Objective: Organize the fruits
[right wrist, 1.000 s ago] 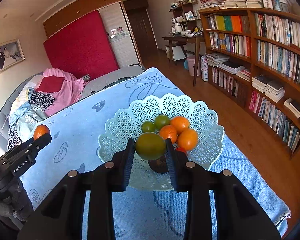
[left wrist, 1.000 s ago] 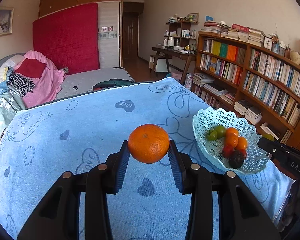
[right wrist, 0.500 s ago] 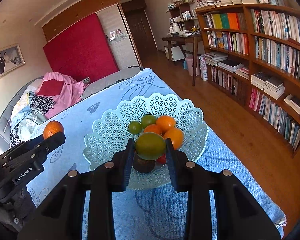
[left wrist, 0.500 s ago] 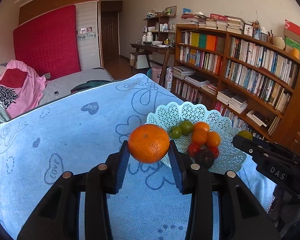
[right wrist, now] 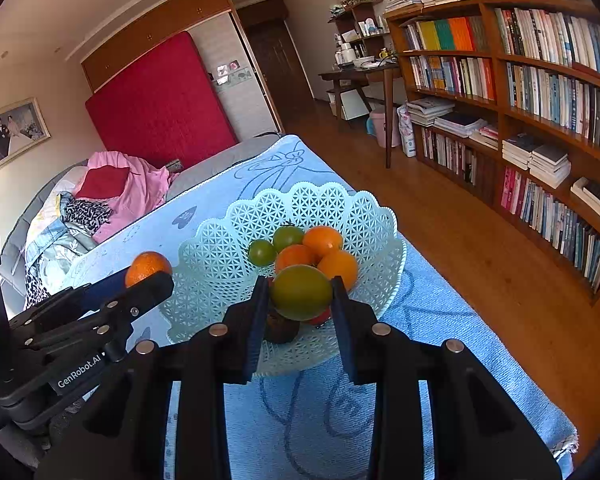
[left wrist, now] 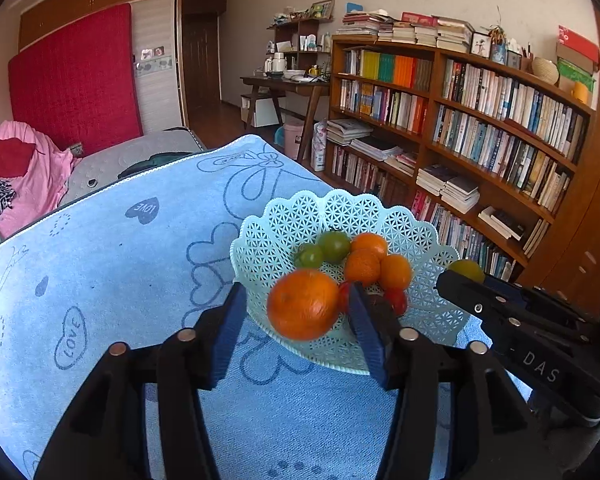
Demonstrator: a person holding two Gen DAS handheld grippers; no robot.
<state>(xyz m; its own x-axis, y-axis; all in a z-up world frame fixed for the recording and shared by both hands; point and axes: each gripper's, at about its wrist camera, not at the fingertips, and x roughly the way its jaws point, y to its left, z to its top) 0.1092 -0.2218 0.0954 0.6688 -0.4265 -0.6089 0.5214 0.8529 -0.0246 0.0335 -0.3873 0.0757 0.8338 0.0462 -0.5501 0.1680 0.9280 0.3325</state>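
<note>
The left gripper (left wrist: 298,314) is opening, its pads clear of the orange (left wrist: 303,305), which hangs blurred over the near rim of the lattice basket (left wrist: 284,220). Only the right wrist view shows the right gripper (right wrist: 300,298) clenched on a green fruit (right wrist: 301,292) above the basket, near the blue cloth's (right wrist: 440,360) right edge.

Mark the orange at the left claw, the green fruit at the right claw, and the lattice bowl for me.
orange (left wrist: 302,304), left wrist view, middle of its blurred skin.
green fruit (right wrist: 301,292), right wrist view, centre of its front face.
lattice bowl (right wrist: 324,204), right wrist view, far scalloped wall.
</note>
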